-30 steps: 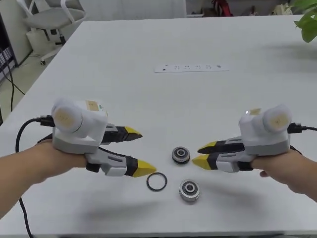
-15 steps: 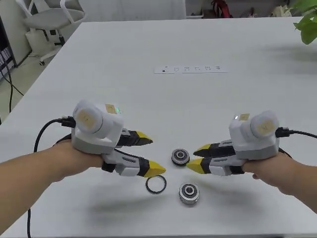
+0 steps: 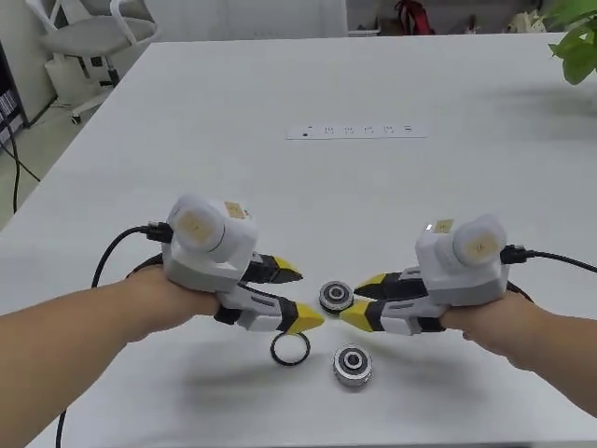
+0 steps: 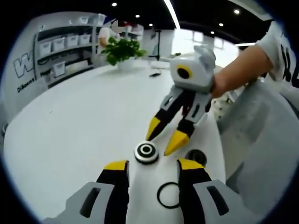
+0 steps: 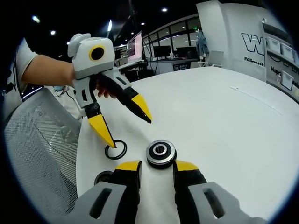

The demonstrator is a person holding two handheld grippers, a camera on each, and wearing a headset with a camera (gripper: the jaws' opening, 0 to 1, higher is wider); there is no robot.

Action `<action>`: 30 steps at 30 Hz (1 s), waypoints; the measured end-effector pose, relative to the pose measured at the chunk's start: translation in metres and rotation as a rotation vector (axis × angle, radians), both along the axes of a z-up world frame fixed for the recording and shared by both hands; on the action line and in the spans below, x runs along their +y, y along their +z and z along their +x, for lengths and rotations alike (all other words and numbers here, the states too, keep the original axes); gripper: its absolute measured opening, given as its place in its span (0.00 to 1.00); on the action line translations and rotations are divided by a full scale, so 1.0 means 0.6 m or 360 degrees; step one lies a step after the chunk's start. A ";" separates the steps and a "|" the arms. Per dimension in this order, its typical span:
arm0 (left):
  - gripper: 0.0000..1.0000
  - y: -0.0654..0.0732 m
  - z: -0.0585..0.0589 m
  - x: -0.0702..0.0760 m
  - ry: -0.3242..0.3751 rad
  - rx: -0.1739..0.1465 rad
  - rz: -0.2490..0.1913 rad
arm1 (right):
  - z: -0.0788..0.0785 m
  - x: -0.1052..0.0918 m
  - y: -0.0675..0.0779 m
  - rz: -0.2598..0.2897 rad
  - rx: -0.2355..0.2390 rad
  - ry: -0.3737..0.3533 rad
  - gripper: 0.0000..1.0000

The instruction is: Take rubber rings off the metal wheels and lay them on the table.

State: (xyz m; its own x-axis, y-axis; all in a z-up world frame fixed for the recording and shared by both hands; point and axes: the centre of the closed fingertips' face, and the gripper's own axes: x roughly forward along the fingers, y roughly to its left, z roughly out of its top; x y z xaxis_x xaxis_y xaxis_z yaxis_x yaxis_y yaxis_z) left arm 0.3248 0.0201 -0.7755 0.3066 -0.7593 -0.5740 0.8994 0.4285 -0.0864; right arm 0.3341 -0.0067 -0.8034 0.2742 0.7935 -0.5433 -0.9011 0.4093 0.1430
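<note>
A small metal wheel [image 3: 336, 297] with a dark rim lies on the white table [image 3: 308, 187], and both grippers point at it. My left gripper [image 3: 300, 297] stands open just to its left, yellow tips close to the wheel [image 4: 146, 152]. From the right, my right gripper [image 3: 357, 299] is open, its tips reaching either side of the wheel [image 5: 160, 153]. A loose black rubber ring [image 3: 290, 348] lies flat nearer to me, under the left gripper's lower jaw. A second wheel [image 3: 353, 364] sits beside the ring, below the right gripper.
A white power strip [image 3: 356, 132] lies flat at mid-table. An office chair [image 3: 89, 33] stands beyond the far left corner, and plant leaves [image 3: 574, 42] hang in at the far right. A black cable [image 3: 117, 252] trails from the left gripper.
Both grippers have moved inward toward each other, closing in on the wheel between them. Wheels and loose ring have stayed in place.
</note>
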 end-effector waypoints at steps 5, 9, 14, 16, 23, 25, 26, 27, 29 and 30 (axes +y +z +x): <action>0.39 -0.005 0.005 -0.010 0.0009 0.0000 0.0012 | -0.002 0.002 0.000 -0.0004 -0.0007 0.0005 0.24; 0.37 -0.015 0.001 -0.019 -0.0022 0.0008 0.0044 | 0.000 0.001 0.000 -0.0008 -0.0013 -0.0006 0.24; 0.35 -0.016 0.006 -0.029 -0.0010 0.0010 0.0040 | -0.002 -0.001 -0.001 -0.0003 -0.0007 -0.0011 0.25; 0.33 -0.017 0.007 -0.032 -0.0011 0.0010 0.0042 | -0.003 -0.002 -0.001 -0.0006 -0.0006 -0.0010 0.24; 0.28 -0.022 0.019 -0.039 0.0036 0.0012 0.0063 | -0.002 -0.004 -0.002 -0.0002 -0.0003 -0.0016 0.24; 0.25 -0.024 0.022 -0.041 0.0055 0.0014 0.0058 | -0.002 -0.004 -0.002 0.0000 -0.0002 -0.0017 0.24; 0.24 -0.024 0.023 -0.041 0.0059 0.0011 0.0060 | -0.002 -0.004 -0.002 -0.0001 -0.0001 -0.0016 0.24; 0.24 -0.026 0.024 -0.043 0.0065 0.0011 0.0067 | -0.003 -0.004 -0.003 -0.0002 -0.0001 -0.0015 0.24; 0.23 -0.029 0.026 -0.044 0.0071 0.0006 0.0090 | -0.003 -0.004 -0.003 0.0000 0.0002 -0.0016 0.24; 0.22 -0.031 0.027 -0.044 0.0073 -0.0003 0.0103 | -0.003 -0.004 -0.003 -0.0001 0.0001 -0.0016 0.24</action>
State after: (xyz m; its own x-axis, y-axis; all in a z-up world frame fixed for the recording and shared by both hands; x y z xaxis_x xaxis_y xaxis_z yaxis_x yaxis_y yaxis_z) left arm 0.3408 -0.0062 -0.7942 0.3412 -0.7057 -0.6209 0.8788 0.4740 -0.0557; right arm 0.3324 -0.0092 -0.8054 0.2817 0.7905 -0.5439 -0.8970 0.4182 0.1433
